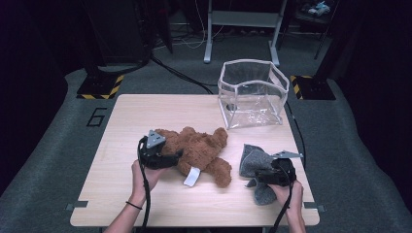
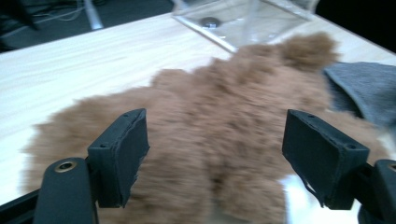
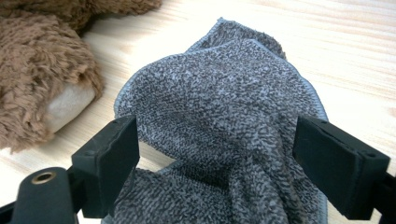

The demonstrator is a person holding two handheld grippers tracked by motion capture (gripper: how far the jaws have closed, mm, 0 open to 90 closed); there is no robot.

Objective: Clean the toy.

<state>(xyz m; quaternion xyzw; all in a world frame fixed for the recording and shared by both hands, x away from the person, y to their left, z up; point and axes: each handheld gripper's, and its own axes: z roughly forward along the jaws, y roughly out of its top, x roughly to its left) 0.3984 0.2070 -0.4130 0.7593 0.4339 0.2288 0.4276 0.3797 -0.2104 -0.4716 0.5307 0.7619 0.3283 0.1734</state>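
Brown plush bear (image 1: 200, 154): soft, light, squashy; lies just ahead of left gripper (image 2: 212, 158), jaws wide apart, nothing pinched. Judged best hold: thick body fur.
Grey cloth (image 3: 224, 116): limp, light; bunched between right gripper (image 3: 215, 163) jaws, wide open, pads not pressing.
High view adds clear bin (image 1: 252, 92) beyond both grippers; right gripper view shows bear's pale foot pad (image 3: 67, 105).

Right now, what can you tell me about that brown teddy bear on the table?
The brown teddy bear is a shaggy plush toy lying flat on the light wooden table, limbs spread, with a white fabric tag at its near edge. The left claw sits at its left side, jaws wide apart above the fur, not pinching it. The grey cloth lies apart on its right; the clear plastic bin stands behind.
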